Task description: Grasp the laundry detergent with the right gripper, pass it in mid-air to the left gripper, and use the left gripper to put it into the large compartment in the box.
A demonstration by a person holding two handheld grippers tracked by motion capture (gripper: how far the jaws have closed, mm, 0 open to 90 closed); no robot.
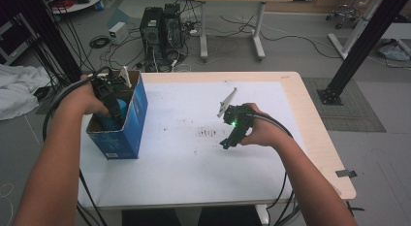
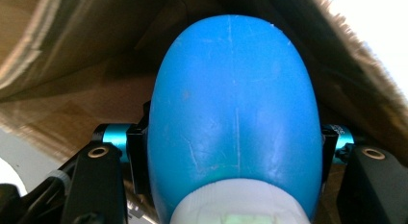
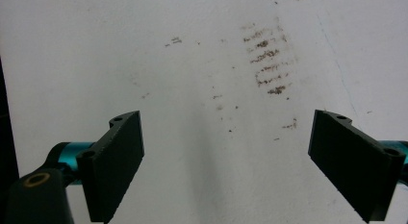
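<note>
An open blue cardboard box [image 1: 127, 120] stands at the left of the white table top [image 1: 184, 168]. My left gripper [image 1: 115, 113] reaches down into it, shut on a blue rounded bottle [image 1: 121, 108]. In the left gripper view the bottle [image 2: 235, 104] sits between the jaws of the left gripper [image 2: 234, 147], its white cap [image 2: 240, 205] nearest the camera and brown box walls [image 2: 72, 56] around it. My right gripper [image 1: 227, 143] rests at the table's middle right, pointing down and left. In its own view the right gripper [image 3: 226, 156] is open, holding nothing over bare white surface.
Brown smudges [image 1: 207, 133] mark the table just left of the right gripper, seen again as smudges [image 3: 267, 60] ahead of its jaws. Computer towers [image 1: 162, 29] and cables lie on the floor behind the table. A black frame post [image 1: 358, 46] stands at back right.
</note>
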